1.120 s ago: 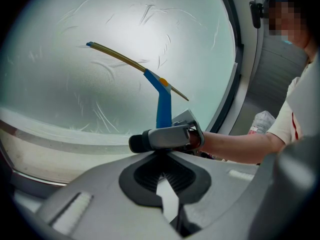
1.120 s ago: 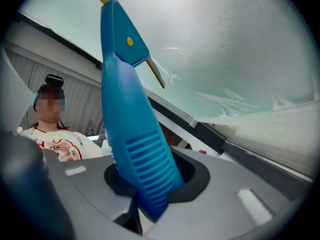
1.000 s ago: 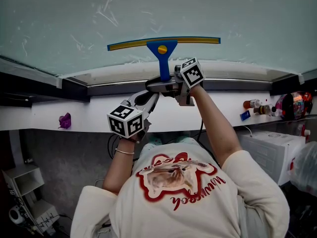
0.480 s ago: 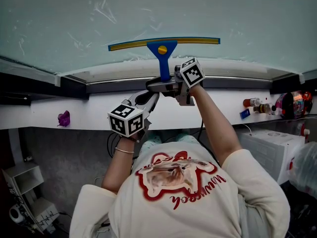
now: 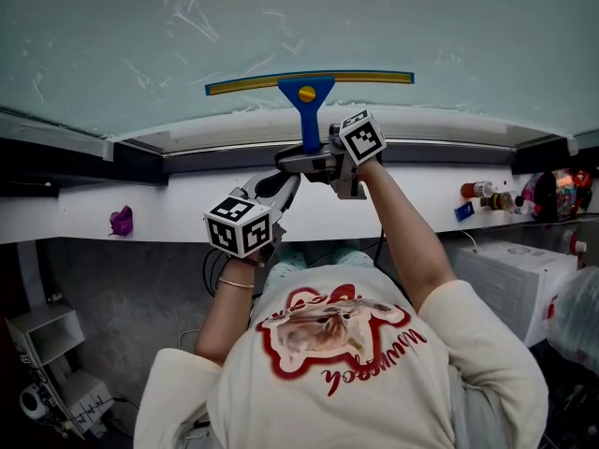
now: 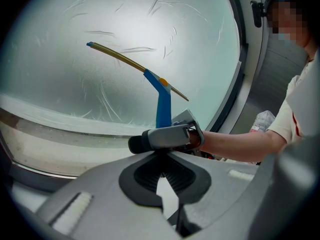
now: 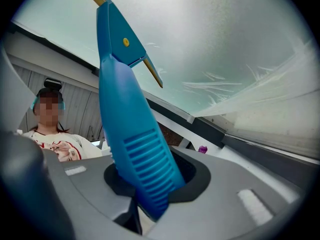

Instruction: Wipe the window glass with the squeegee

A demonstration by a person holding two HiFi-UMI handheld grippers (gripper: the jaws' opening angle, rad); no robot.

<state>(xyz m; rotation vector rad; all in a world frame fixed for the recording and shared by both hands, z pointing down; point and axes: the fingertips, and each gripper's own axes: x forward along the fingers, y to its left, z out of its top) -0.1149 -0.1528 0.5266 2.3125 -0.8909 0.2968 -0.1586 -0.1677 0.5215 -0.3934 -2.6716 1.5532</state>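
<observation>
So the squeegee (image 5: 307, 87) is a bright blue plastic one: chunky ribbed handle, a flared neck with a little yellow button on it, and a long thin blade bar with a yellowish strip and blue ends. It's low on the frosted greenish window glass (image 5: 449, 26), just above the bottom frame. The blade runs level across the pane and the handle points straight down. From what I can see, the blade sits right against the glass.

The right hand-held gripper (image 7: 145, 204) is clamped on the ribbed bottom end of the handle, with the jaws snug on both sides. The left hand-held gripper (image 6: 162, 171) sits just below and beside it, jaws pressed together with nothing in them.

The glass has thin wispy streaks all over. There's a small purple thing (image 5: 121, 224) on the white sill (image 5: 412, 199), off to the left.
</observation>
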